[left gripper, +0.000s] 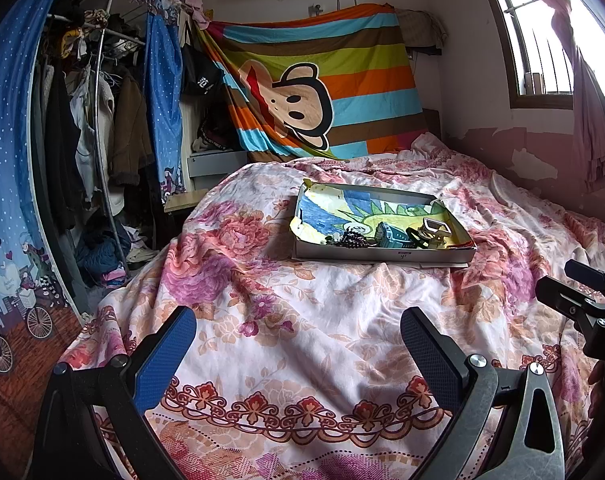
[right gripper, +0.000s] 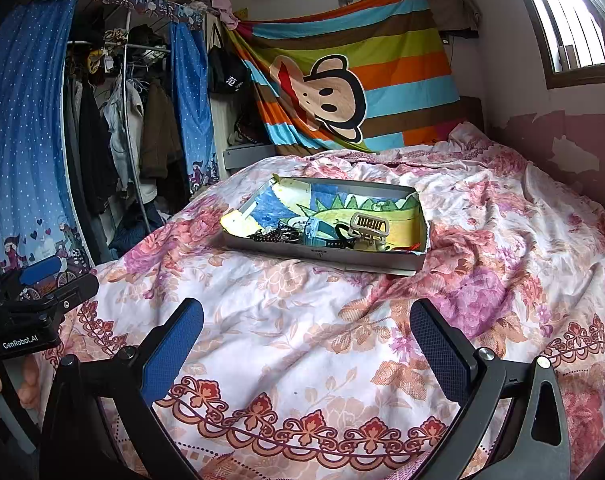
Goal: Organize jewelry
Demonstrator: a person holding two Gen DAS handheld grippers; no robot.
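A shallow white cardboard box (left gripper: 382, 255) (right gripper: 326, 258) lined with a colourful drawing lies on the flowered bedspread. Along its near side sit a dark beaded chain (left gripper: 352, 239) (right gripper: 268, 235), a blue watch (left gripper: 388, 235) (right gripper: 314, 236), a black hair tie (right gripper: 340, 236) and a beige hair claw clip (left gripper: 434, 229) (right gripper: 369, 225). My left gripper (left gripper: 298, 336) hovers open over the quilt, well short of the box, nothing between its fingers. My right gripper (right gripper: 306, 328) is likewise open and empty, nearer the bed's foot. Each gripper shows at the edge of the other's view.
A flowered quilt (left gripper: 302, 300) covers the bed, rumpled around the box. A striped monkey sheet (left gripper: 322, 80) hangs at the head. An open wardrobe with blue curtains (left gripper: 6, 140) and hanging clothes stands left. A window (left gripper: 550, 28) is on the right wall.
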